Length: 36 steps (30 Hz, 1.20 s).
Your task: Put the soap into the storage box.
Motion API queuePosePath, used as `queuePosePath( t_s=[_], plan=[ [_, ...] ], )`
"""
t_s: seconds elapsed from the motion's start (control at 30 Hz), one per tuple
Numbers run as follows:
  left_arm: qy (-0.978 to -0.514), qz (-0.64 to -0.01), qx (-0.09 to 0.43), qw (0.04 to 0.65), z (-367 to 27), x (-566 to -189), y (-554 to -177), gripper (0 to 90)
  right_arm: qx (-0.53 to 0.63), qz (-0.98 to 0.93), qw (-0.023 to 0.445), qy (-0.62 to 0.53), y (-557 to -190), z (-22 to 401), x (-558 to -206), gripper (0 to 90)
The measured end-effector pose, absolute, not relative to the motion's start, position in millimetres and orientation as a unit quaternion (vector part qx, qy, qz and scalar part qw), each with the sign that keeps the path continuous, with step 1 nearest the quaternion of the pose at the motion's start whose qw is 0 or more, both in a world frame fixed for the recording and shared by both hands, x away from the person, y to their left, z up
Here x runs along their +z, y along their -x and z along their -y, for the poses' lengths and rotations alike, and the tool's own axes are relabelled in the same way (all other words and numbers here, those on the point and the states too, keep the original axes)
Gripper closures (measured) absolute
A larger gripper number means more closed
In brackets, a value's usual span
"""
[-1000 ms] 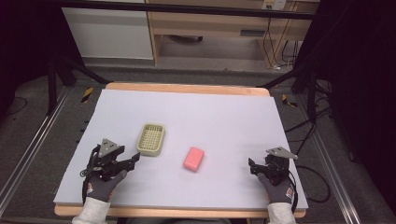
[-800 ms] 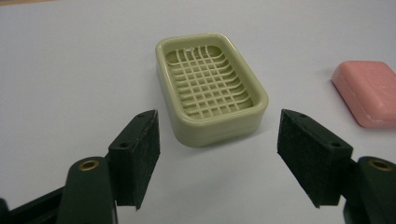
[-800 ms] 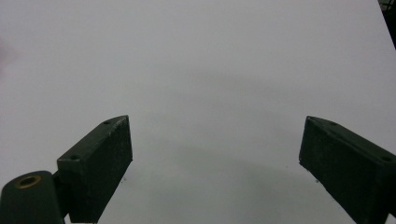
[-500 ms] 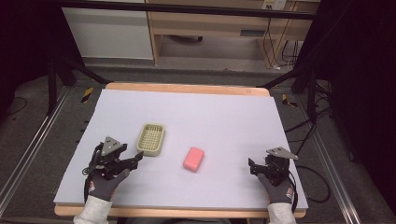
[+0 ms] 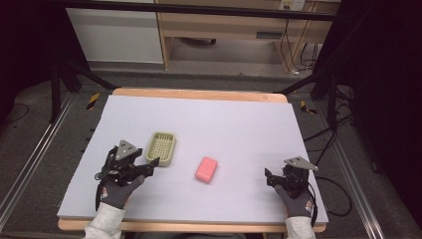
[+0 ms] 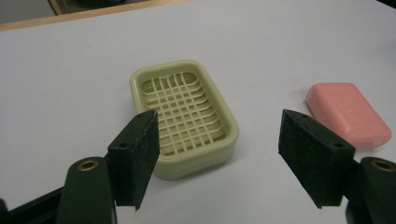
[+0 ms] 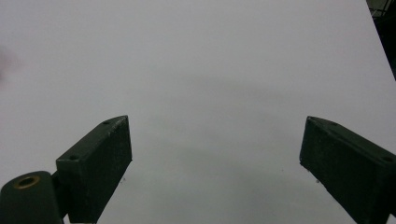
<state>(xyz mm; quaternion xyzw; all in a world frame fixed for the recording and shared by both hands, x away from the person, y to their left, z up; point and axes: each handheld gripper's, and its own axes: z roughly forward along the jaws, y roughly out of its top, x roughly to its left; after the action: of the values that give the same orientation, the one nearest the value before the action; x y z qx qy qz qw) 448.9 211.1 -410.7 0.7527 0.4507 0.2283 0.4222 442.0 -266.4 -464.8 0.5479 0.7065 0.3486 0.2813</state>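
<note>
Dark curtains are seen at both sides of the room, and a pale wooden cabinet (image 5: 224, 30) with a white panel beside it is seen against the far wall, above a grey floor crossed by metal rails. Most of the near space is taken up by the worktop (image 5: 239, 119), a wood-edged board covered by a pale lilac sheet. On its left half a pale green soap dish (image 5: 161, 148) with a gridded floor is set flat, and a pink bar of soap (image 5: 206, 169) lies near it toward the middle, apart from it. The left claw (image 5: 152, 164) is held just beside the dish's near end by a gloved hand; its jaws have just been opening and stand apart with nothing gripped. The right claw (image 5: 268, 178) is held over bare sheet at the right, jaws wide apart.
</note>
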Motion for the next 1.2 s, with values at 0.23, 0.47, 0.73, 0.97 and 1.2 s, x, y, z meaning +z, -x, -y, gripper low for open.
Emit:
queuePosePath(
  t_s=[0.23, 0.47, 0.73, 0.97, 1.2],
  plan=[
    [-0.756, -0.442, 0.223, 0.429, -195.8, -408.3, -452.6, 28.9, 0.347, -0.707, 0.286, -0.546, -441.6, 266.1, -464.2, 9.4],
    [-0.761, -0.437, 0.217, 0.427, -184.4, -410.7, -454.3, 28.8, 0.348, -0.708, 0.286, -0.544, -441.8, 265.8, -464.3, 9.4],
    [-0.769, -0.428, 0.215, 0.423, -172.1, -409.4, -457.0, 28.5, 0.348, -0.709, 0.287, -0.542, -441.9, 264.5, -464.6, 9.4],
    [-0.771, -0.423, 0.211, 0.427, -163.0, -407.8, -458.4, 28.2, 0.350, -0.707, 0.287, -0.543, -441.9, 263.7, -464.2, 9.7],
    [-0.773, -0.419, 0.207, 0.429, -154.7, -409.4, -459.3, 28.1, 0.349, -0.707, 0.286, -0.544, -442.1, 263.3, -464.3, 10.2]
  ],
)
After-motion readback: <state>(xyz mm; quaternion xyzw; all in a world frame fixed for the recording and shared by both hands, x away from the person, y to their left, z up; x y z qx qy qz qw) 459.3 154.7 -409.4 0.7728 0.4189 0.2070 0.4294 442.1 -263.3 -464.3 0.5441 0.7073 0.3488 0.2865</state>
